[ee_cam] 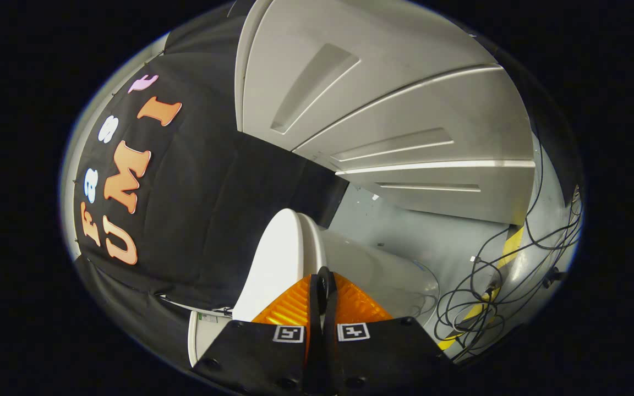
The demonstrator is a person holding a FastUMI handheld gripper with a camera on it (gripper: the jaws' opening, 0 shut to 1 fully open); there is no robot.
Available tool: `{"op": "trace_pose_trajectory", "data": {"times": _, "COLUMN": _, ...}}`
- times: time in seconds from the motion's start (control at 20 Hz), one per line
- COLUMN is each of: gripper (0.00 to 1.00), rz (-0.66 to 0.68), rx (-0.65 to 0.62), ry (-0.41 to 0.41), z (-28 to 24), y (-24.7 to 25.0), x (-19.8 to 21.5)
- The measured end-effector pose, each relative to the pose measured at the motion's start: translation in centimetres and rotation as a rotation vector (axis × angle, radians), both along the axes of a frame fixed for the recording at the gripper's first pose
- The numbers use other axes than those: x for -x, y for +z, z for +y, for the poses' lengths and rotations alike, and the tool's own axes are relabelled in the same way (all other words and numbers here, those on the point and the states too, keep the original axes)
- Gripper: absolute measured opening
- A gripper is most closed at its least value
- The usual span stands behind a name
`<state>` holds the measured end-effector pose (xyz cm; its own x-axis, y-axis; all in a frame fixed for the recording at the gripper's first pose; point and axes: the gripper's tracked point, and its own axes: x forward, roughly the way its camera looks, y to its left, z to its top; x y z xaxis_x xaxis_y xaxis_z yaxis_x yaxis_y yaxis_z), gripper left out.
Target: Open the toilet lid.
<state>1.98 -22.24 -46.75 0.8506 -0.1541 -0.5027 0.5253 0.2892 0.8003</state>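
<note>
The white toilet lid [273, 264] stands raised, tilted back toward the black cloth wall. Its thin edge runs down to the tips of my gripper [323, 278]. The two fingers lie pressed together with no gap between them, and their tips sit right at the lid's edge, where the lid meets the white bowl [377, 269]. I cannot see any part of the lid held between the fingers. The bowl's rounded side stretches away beyond the fingers toward the grey floor.
A white cistern corner [207, 330] sits beside the lid's base. Behind the toilet hang the black cloth wall [196, 198] and white ribbed panels [405, 126]. A tangle of black cables [487, 297] and a yellow-black tape strip [509, 247] lie on the grey floor [405, 231].
</note>
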Motion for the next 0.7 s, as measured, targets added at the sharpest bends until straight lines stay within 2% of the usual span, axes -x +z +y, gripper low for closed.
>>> {"op": "trace_pose_trajectory", "data": {"times": 0.35, "gripper": 0.08, "rz": 0.000, "rx": 0.047, "ry": 0.013, "z": 0.0, "y": 0.7, "x": -0.4}}
{"op": "trace_pose_trajectory", "data": {"times": 0.7, "gripper": 0.08, "rz": -0.039, "rx": 0.160, "ry": 0.021, "z": 0.2, "y": 6.3, "x": -1.3}}
